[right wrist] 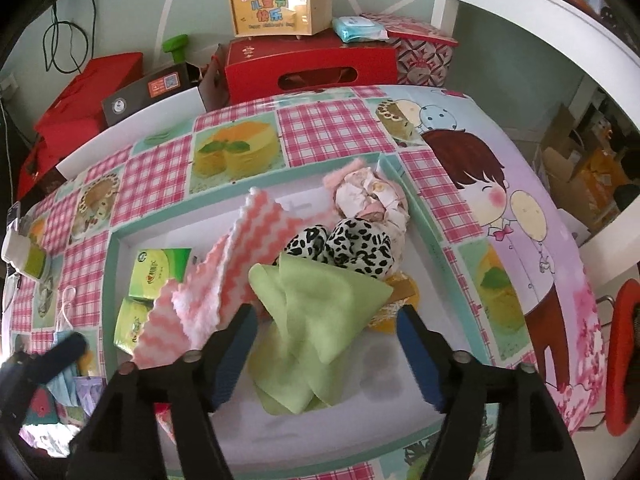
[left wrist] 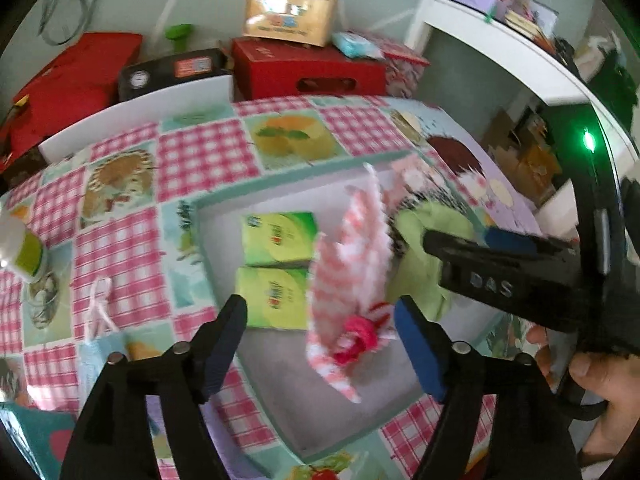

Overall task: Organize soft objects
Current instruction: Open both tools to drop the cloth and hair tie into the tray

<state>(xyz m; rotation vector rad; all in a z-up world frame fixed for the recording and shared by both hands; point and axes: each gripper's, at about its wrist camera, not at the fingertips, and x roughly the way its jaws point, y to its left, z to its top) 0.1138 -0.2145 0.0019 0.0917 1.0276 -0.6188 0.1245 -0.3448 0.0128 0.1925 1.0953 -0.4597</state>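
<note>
Biggest thing I see: table (right wrist: 320, 128) under a patchwork cartoon cloth, pink check squares and cake prints. On it a shallow white tray (right wrist: 120, 240) with a teal rim, holding all the soft stuff.

In the tray, going down in size: green cloth (right wrist: 316, 320), folded and bunched, near centre-front. Pink-white zigzag towel (right wrist: 224, 276) just left of it, overlapping its edge. In the left wrist view the towel (left wrist: 348, 256) stands up mid-air, blurred, with a red-pink bunched bit (left wrist: 360, 338) at its lower end; can't tell what's holding it up. Leopard-print cloth (right wrist: 352, 248) behind the green one, touching it. Pale patterned pink bundle (right wrist: 372, 198) at the tray's far right corner. Two green tissue packs (right wrist: 152, 292) side by side at the tray's left.

My left gripper (left wrist: 320, 344): jaws spread wide, nothing pinched, the towel's lower end between the fingers. My right gripper (right wrist: 326, 354): also wide apart, empty, above the green cloth.

Face mask (left wrist: 96, 320) on the table left of the tray.
</note>
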